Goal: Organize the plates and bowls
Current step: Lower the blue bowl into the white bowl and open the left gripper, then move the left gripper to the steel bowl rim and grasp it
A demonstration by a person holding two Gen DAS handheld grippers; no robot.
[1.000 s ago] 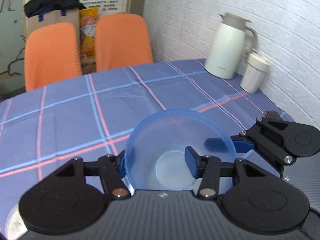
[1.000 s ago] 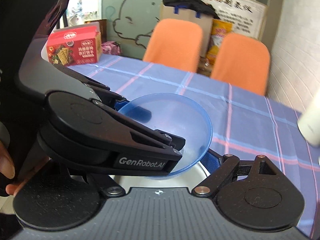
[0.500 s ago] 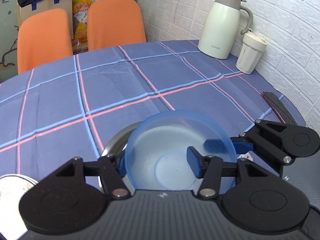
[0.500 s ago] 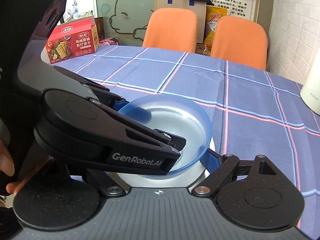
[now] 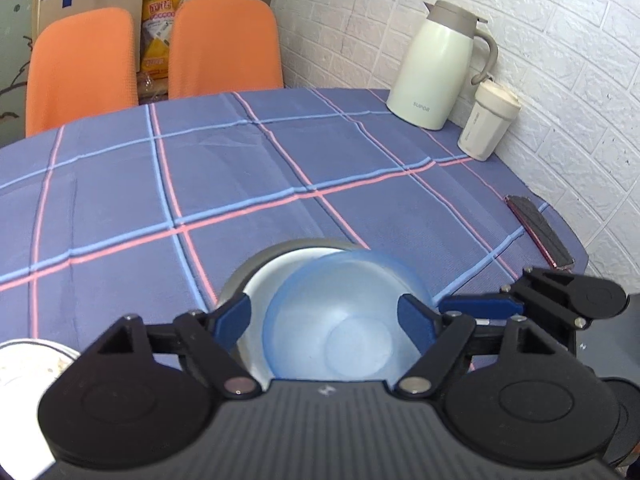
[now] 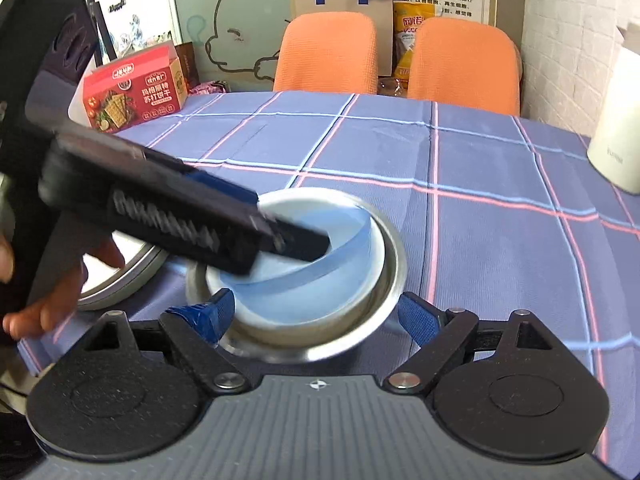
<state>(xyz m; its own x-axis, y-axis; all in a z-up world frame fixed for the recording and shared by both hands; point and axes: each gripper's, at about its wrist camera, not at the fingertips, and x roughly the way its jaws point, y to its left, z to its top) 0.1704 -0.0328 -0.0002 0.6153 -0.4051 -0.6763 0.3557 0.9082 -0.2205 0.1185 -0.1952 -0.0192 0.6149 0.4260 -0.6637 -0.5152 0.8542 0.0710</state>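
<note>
Item: blue bowl, nested crooked in steel bowl. My left gripper and right gripper stood spread, empty; I judged levelling advisable.

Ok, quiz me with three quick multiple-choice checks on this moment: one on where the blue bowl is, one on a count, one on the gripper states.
1. Where is the translucent blue plastic bowl?
A. inside the steel bowl
B. on an orange chair
C. beside the jug

2. How many orange chairs stand behind the table?
A. one
B. two
C. four

3. How do the left gripper and right gripper stand?
A. both open
B. both shut
C. only the left is open

Answers:
1 A, the blue bowl sits within the rim of the round steel bowl on the checked cloth.
2 B, two orange backs show side by side.
3 A, each gripper's fingers are spread wide and clear of the bowls.
</note>
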